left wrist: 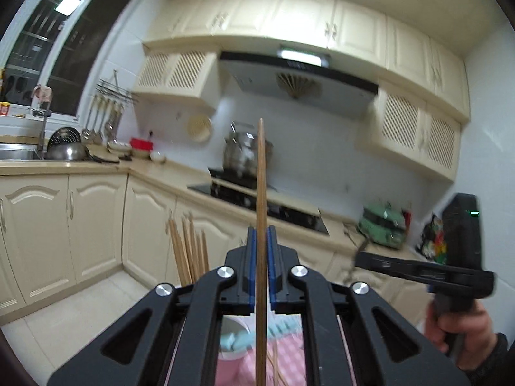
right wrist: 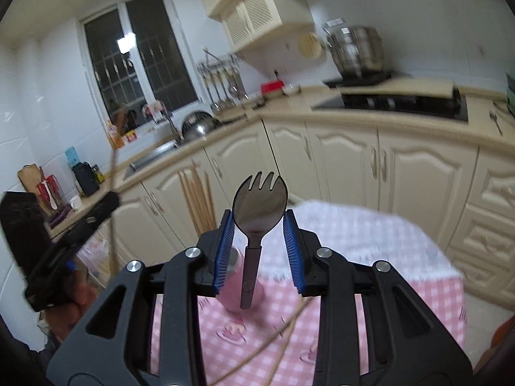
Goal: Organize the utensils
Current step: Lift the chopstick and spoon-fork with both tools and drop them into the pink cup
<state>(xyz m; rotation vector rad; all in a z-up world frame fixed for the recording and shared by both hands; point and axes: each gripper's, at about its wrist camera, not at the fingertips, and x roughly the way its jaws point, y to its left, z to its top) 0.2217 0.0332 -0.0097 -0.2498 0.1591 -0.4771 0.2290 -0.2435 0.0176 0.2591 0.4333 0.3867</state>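
My left gripper (left wrist: 261, 234) is shut on one wooden chopstick (left wrist: 261, 173), which stands upright between the blue pads. Several more chopsticks (left wrist: 190, 251) stand in a bunch just left of it, their base hidden behind the gripper. My right gripper (right wrist: 260, 217) is shut on a dark spork (right wrist: 260, 199). Its pads press the sides of the bowl, with the tines up and the handle hanging down. Below both lies a table with a pink checked cloth (right wrist: 370, 257) and a pink cup (right wrist: 230, 292). Each gripper shows at the edge of the other's view, held by a hand.
Cream cabinets (right wrist: 418, 177) and a counter wrap around the room behind the table. On the counter are a black hob (right wrist: 402, 103) with a steel pot (right wrist: 357, 50), and a sink (left wrist: 16, 152) with a bowl under a window. A green bag (left wrist: 383, 225) sits on the counter at right.
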